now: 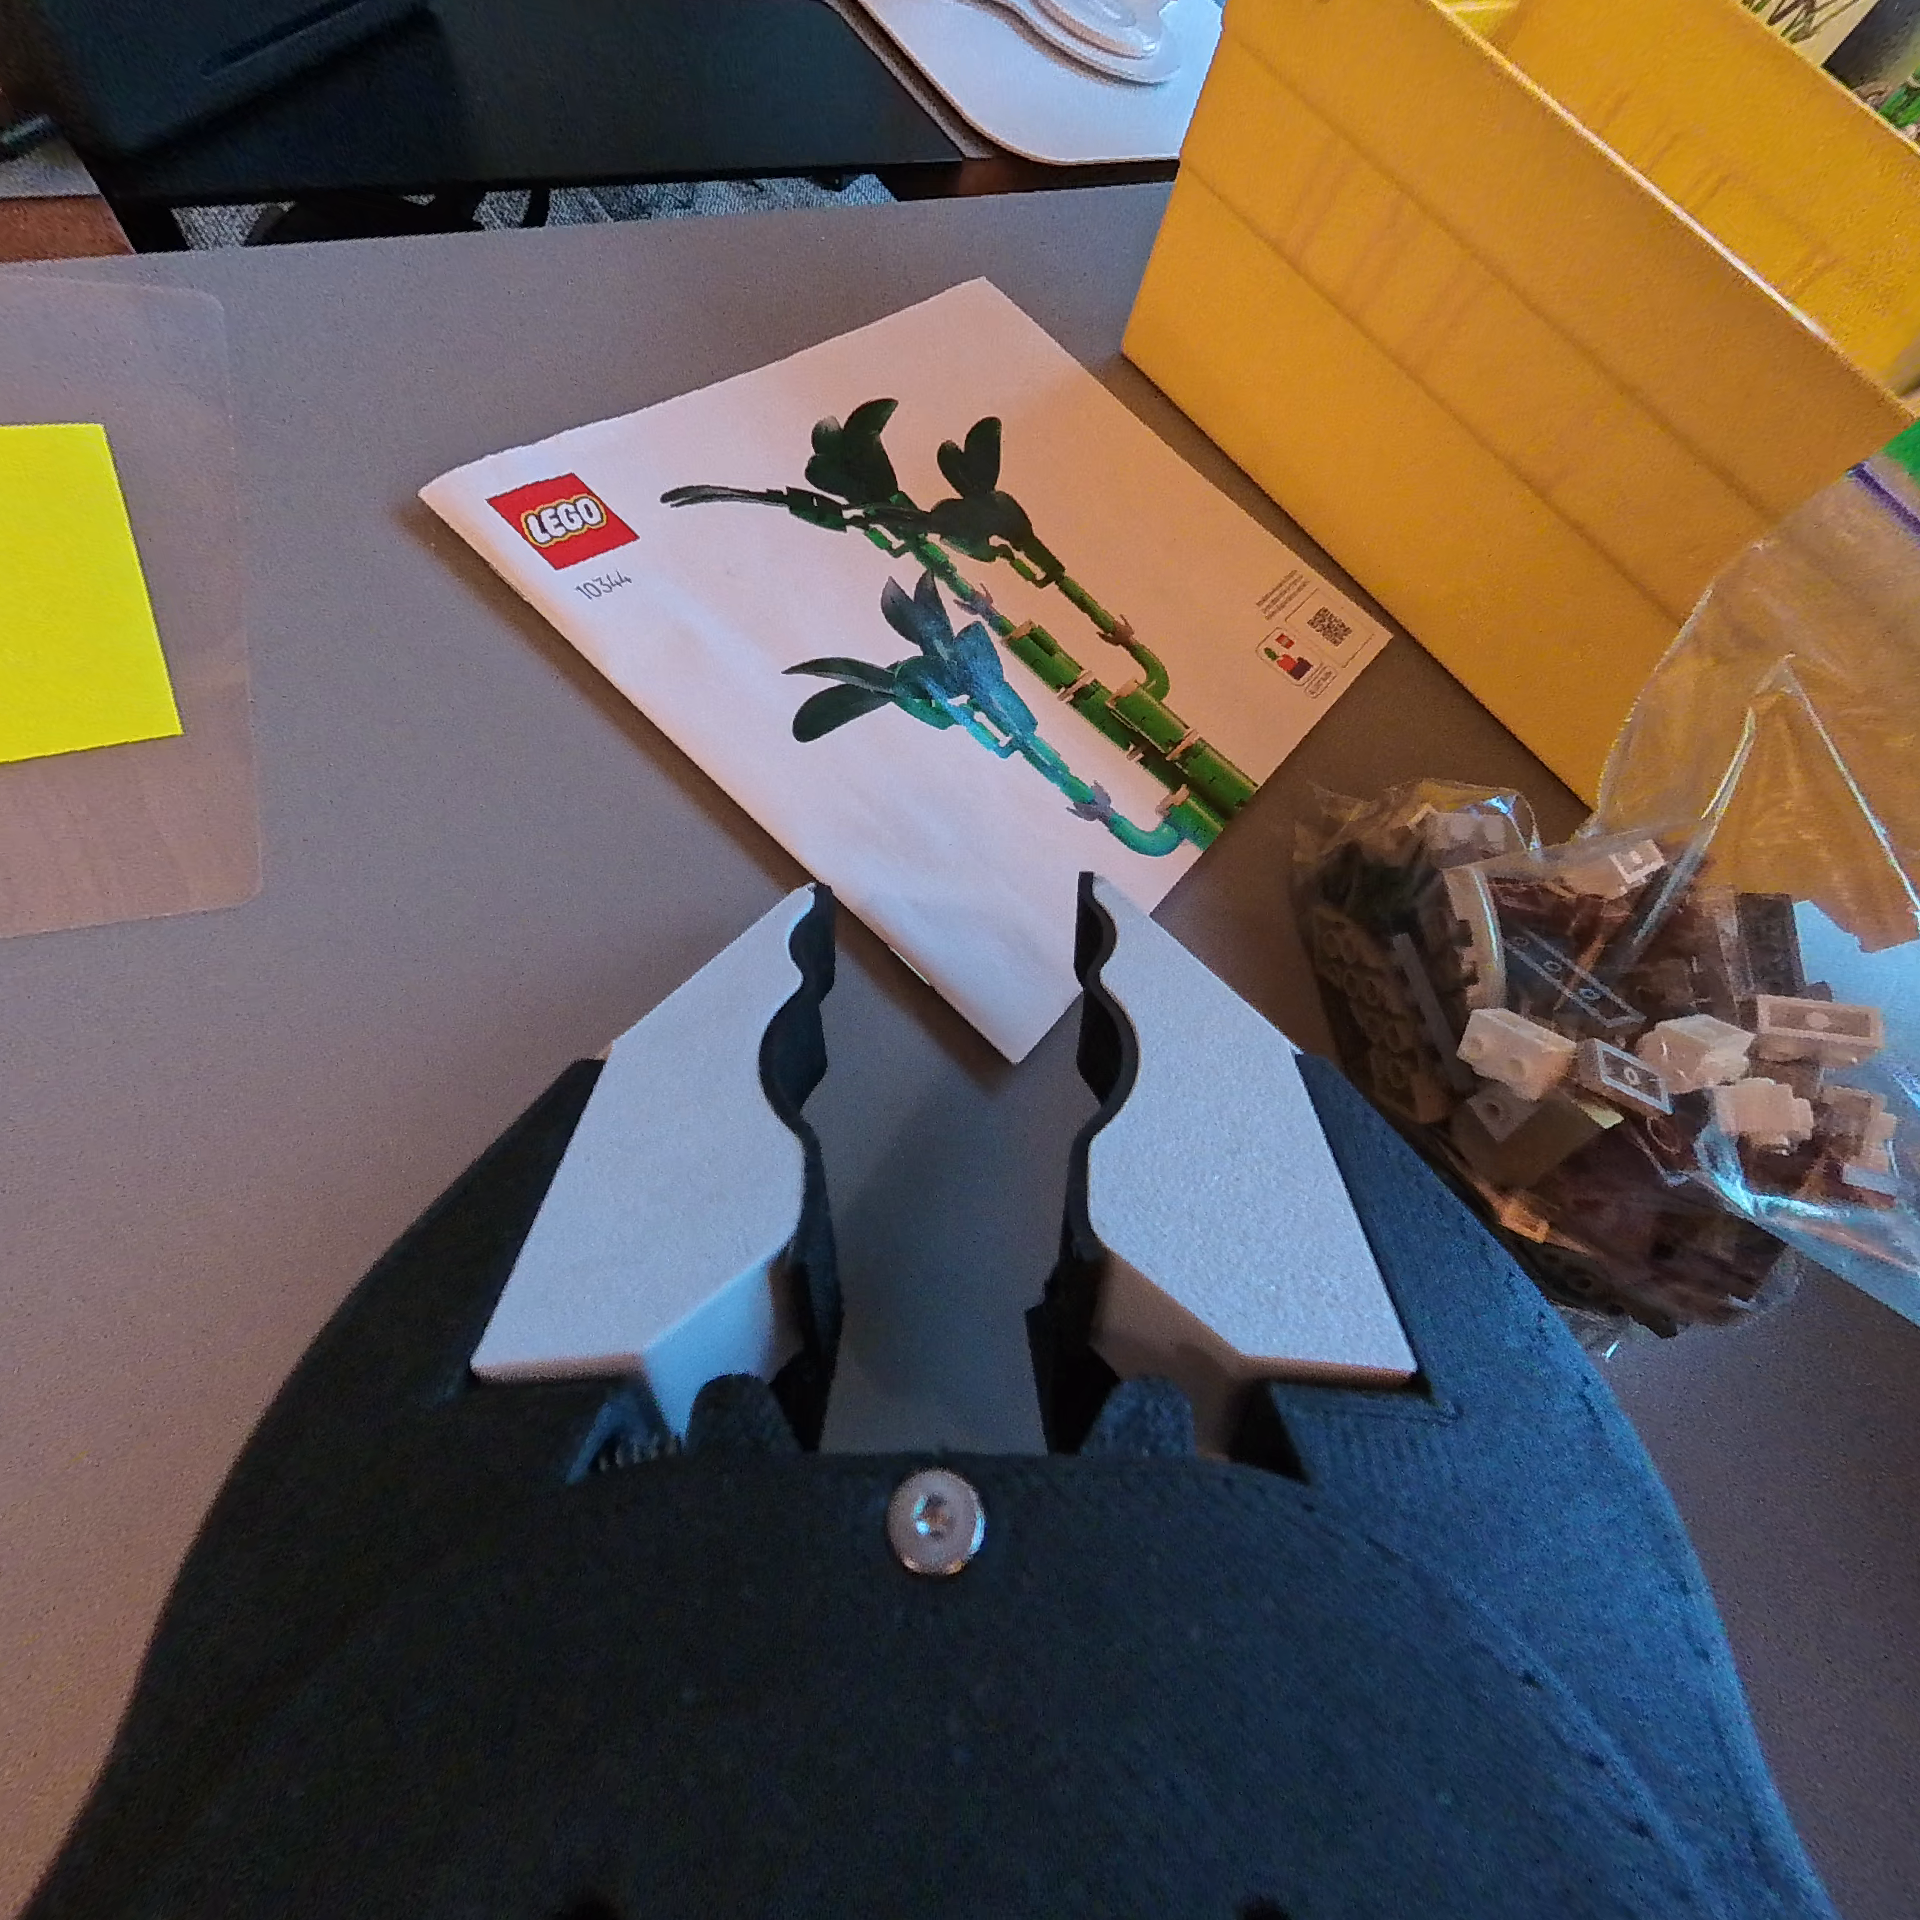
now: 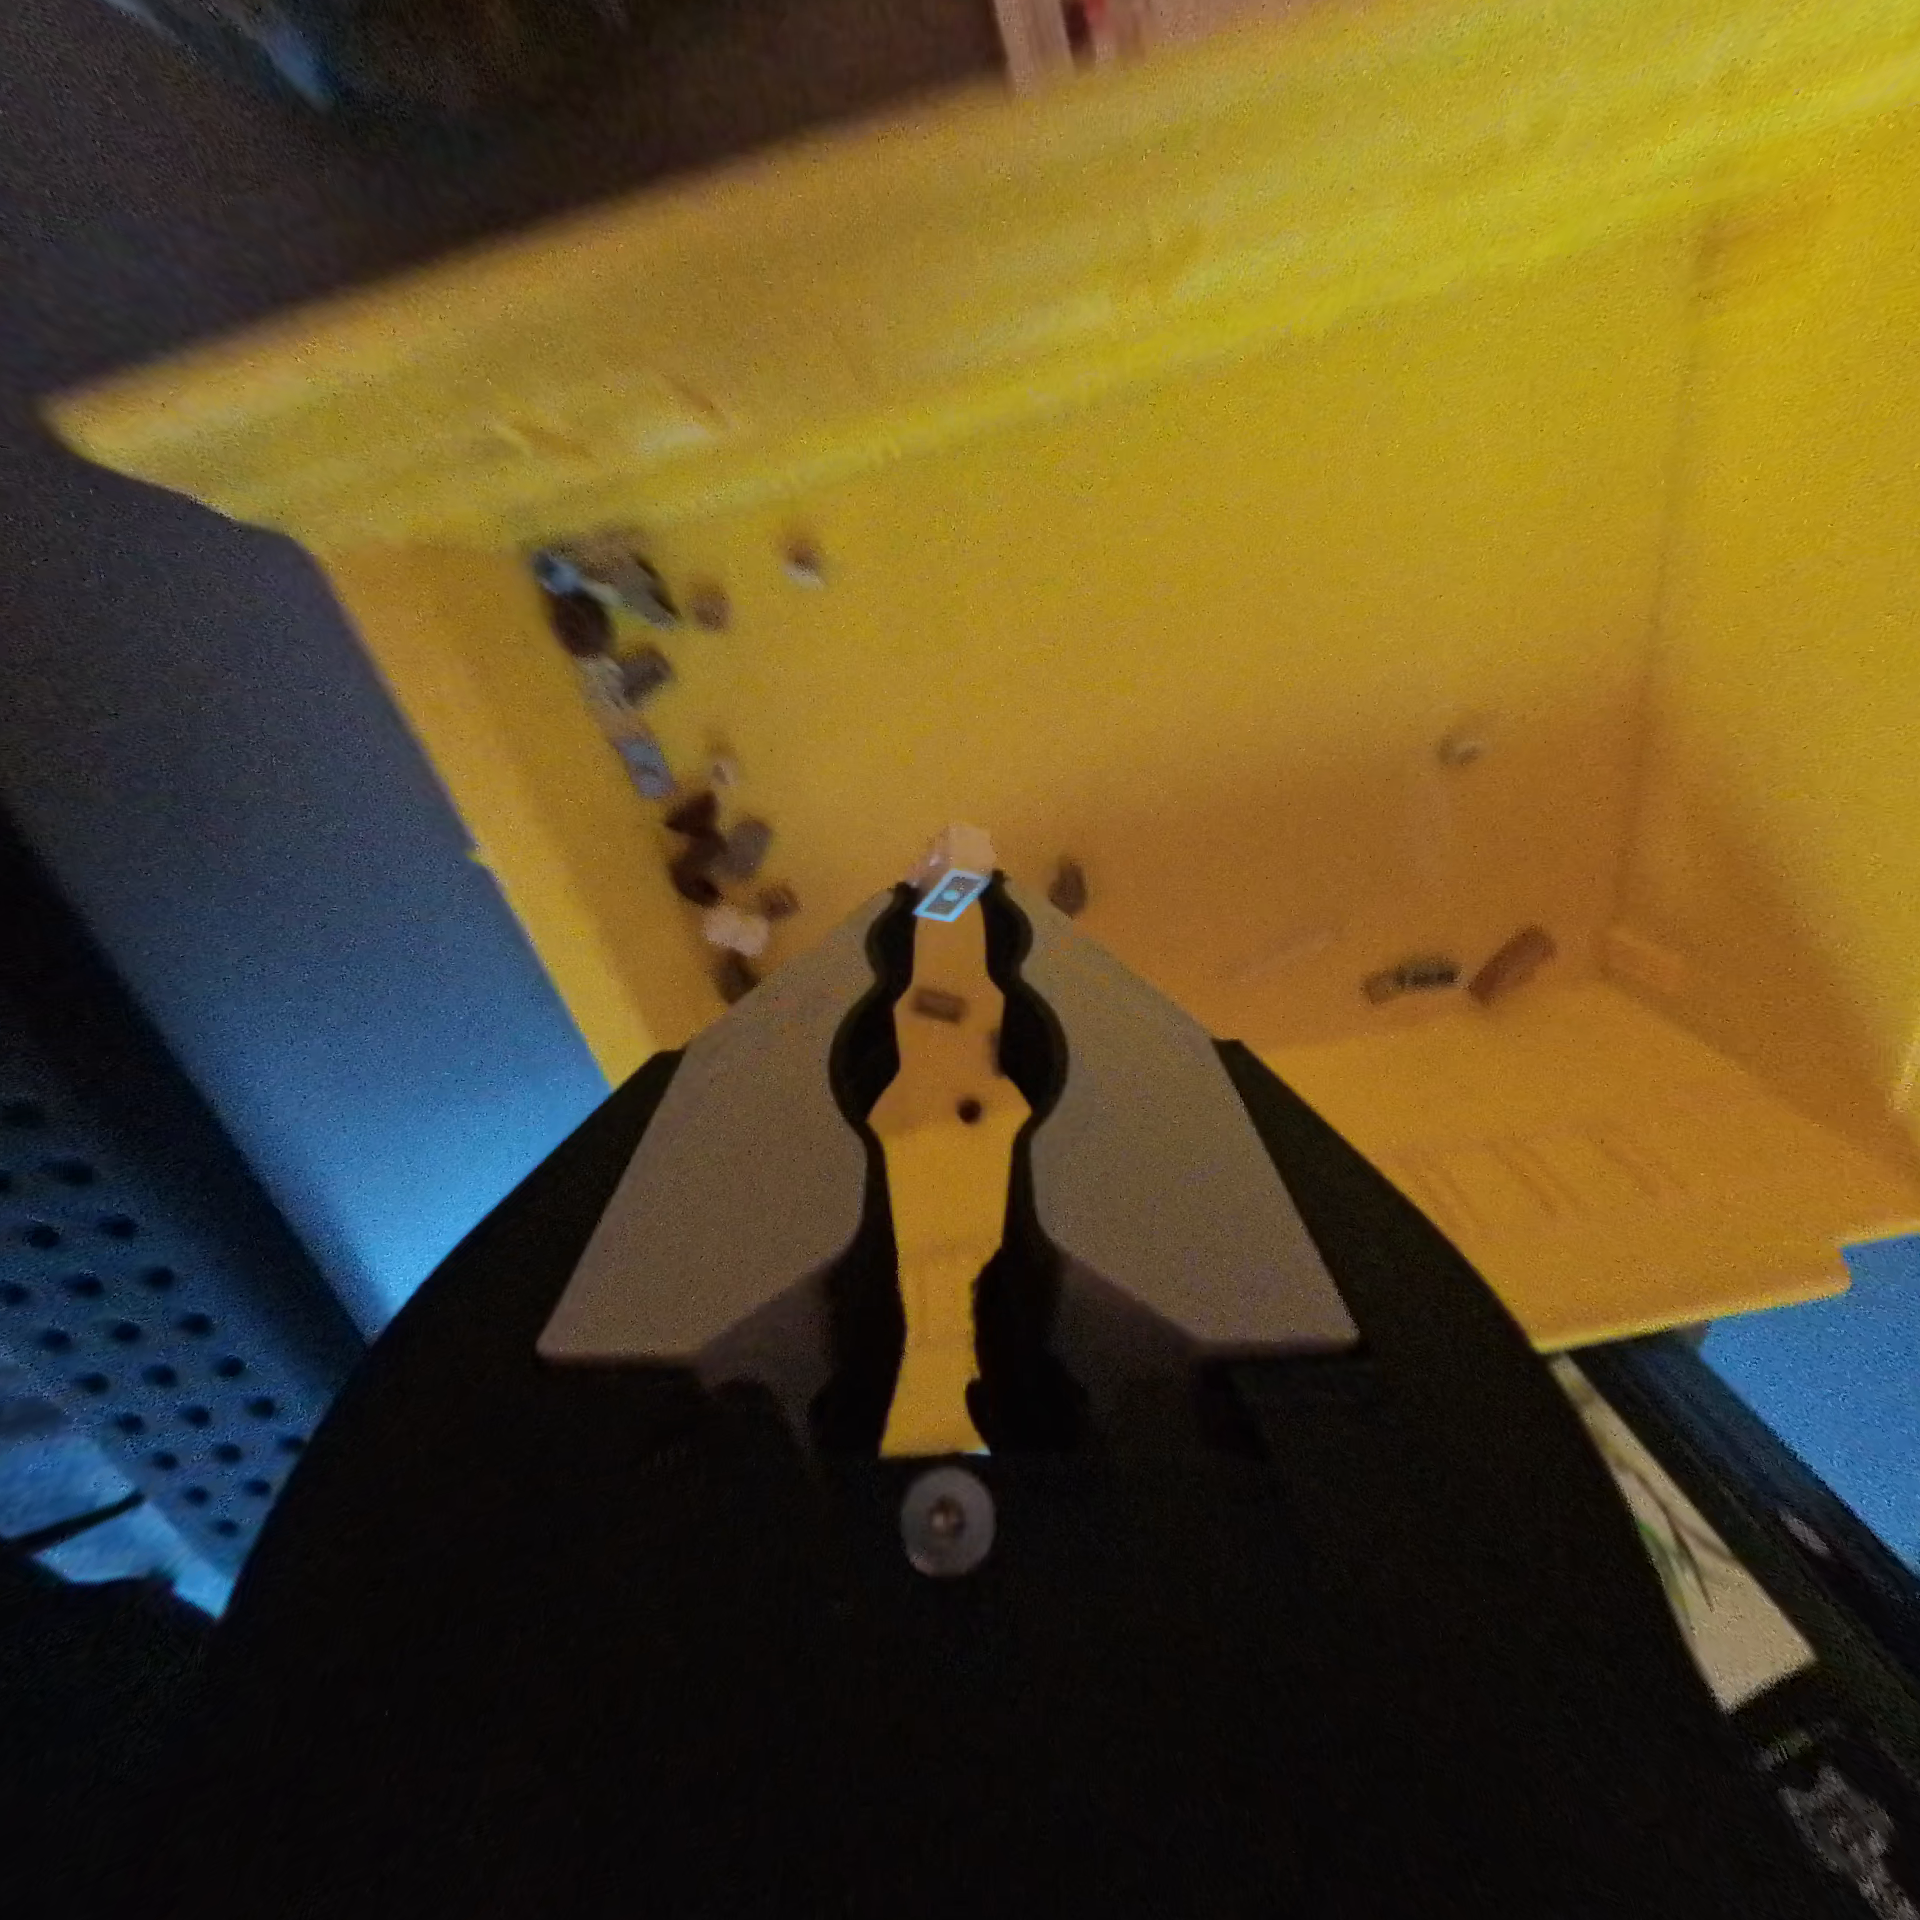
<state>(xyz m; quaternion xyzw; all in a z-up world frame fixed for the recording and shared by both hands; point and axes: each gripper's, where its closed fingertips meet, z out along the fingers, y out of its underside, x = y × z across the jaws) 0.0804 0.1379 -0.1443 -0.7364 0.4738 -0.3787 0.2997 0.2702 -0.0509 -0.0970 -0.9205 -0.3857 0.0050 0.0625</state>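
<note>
Grey table (image 1: 436, 935): booklet (image 1: 904, 665), yellow box (image 1: 1455, 343), brick bag (image 1: 1579, 1039).

Soft, even light is falling across the left wrist view, keeping the booklet (image 1: 904, 665) sharp, with glare glinting on the clear bag (image 1: 1621, 1049). The right wrist view is looking dim, grainy and motion-blurred, the yellow box (image 2: 1195, 540) smearing and bending toward the edges.

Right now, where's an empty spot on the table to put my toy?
Bare grey tabletop lies between the clear plastic sheet and the white instruction booklet. Crowded: the clear bag of small bricks sits close beside the yellow cardboard box.
</note>
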